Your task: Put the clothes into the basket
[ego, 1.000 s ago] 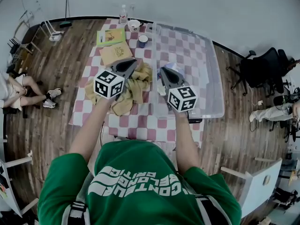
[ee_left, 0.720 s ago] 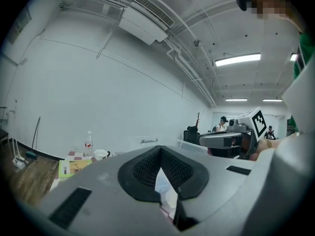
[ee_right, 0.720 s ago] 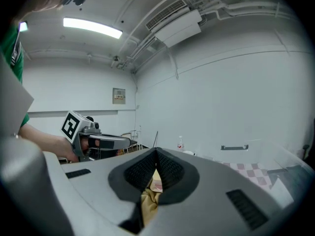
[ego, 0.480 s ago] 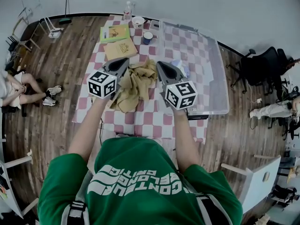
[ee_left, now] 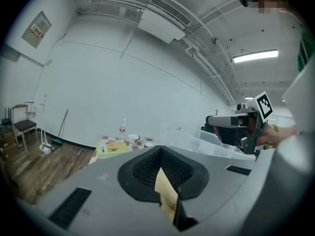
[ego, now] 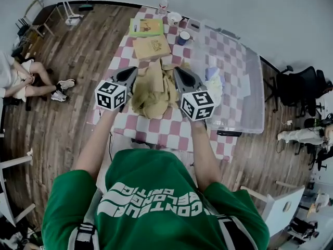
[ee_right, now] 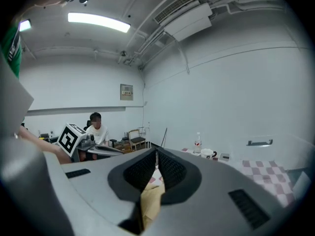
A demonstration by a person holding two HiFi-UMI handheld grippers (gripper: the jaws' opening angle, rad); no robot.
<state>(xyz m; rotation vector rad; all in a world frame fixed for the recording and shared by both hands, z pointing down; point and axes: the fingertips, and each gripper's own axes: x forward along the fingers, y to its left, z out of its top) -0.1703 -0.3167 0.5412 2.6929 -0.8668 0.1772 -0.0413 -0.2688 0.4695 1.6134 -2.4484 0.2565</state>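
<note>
Mustard-yellow cloth garment (ego: 153,90) bunches over the red-and-white checked surface (ego: 156,128). The left tongs (ego: 131,74) and the right tongs (ego: 178,73) are each clamped on an edge, just beside the clear plastic basket (ego: 244,108).

The clear bin (ego: 235,66) stands open-topped at the table's (ego: 156,128) right, its wall just beside the right gripper (ego: 176,71); a pale bundle (ego: 214,82) fills its near-left part, the rest mostly bare. The yellow cloth (ego: 153,90) fills the gap to the left gripper (ego: 133,71). Books (ego: 151,47), cups (ego: 183,37) and a bottle (ego: 164,4) crowd the far end (wood floor (ego: 78,51) left of the table is open).
</note>
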